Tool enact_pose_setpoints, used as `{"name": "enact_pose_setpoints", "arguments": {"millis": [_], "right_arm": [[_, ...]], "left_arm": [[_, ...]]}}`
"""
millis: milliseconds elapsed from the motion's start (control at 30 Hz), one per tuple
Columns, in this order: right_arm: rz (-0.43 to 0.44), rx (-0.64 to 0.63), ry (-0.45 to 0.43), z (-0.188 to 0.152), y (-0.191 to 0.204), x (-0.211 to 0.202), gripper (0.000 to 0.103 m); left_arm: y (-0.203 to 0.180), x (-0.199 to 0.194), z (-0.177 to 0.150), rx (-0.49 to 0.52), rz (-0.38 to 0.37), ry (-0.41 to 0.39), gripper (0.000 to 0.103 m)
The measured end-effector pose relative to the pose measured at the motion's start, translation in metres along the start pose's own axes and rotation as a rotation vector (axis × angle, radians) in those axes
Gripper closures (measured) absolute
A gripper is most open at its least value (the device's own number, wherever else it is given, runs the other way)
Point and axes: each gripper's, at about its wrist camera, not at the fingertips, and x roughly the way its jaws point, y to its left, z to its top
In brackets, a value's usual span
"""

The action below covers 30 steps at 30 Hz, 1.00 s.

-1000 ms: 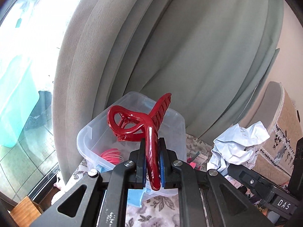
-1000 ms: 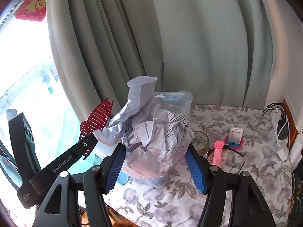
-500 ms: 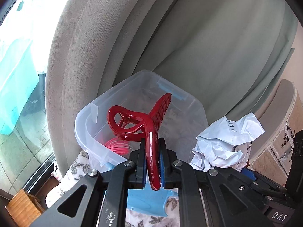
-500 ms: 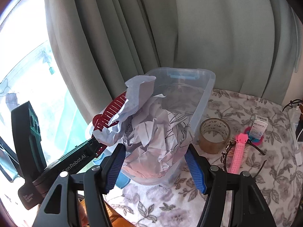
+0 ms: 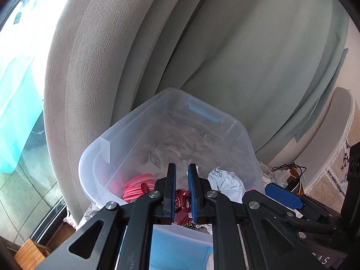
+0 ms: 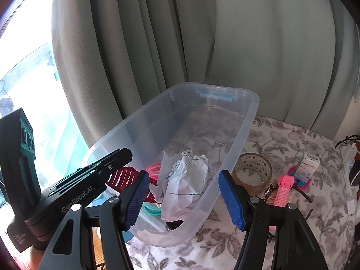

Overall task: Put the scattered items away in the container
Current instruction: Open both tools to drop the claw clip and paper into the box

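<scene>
The clear plastic bin (image 6: 247, 121) stands on the floral cloth against the curtain. In it lie a crumpled white paper ball (image 6: 186, 180), a red claw clip (image 6: 121, 177) and a pink coil (image 6: 154, 171). My right gripper (image 6: 183, 173) hangs over the bin's near end, open and empty, with the paper below it. My left gripper (image 5: 181, 166) is over the bin's near left corner (image 5: 108, 141). Its jaws are shut to a narrow slit with nothing between the pads. The clip (image 5: 181, 202) shows through that slit, down in the bin beside the paper (image 5: 225, 180).
To the right of the bin on the cloth are a tape roll (image 6: 252, 171), a pink hair roller (image 6: 284, 189), a small box (image 6: 308, 166) and cables (image 6: 351, 148). A grey-green curtain (image 6: 225, 45) hangs close behind. A window is at the left.
Both grippers came forward and down over the bin. The red clip left the left gripper and the paper ball left the right gripper; both now lie in the bin.
</scene>
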Motion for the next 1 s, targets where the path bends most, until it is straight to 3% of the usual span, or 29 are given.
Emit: {"name": "enact_pose_setpoints", "arguments": {"millis": [367,467,1000], "right_arm": [[0.026,-0.012,-0.009,0.005,0.002,0.004,0.036],[0.03,-0.012,-0.01,0.005,0.002,0.003,0.036],[0.044,0.039,-0.016,0.003,-0.008,-0.016,0.035]], "left_arm": [[-0.01,0.003,0.008,-0.001,0.001,0.009,0.091],[0.005,-0.011,-0.002,0.0,-0.006,0.01,0.084],[-0.01,-0.014,0.005,-0.003,0.017,0.049,0.051]]}}
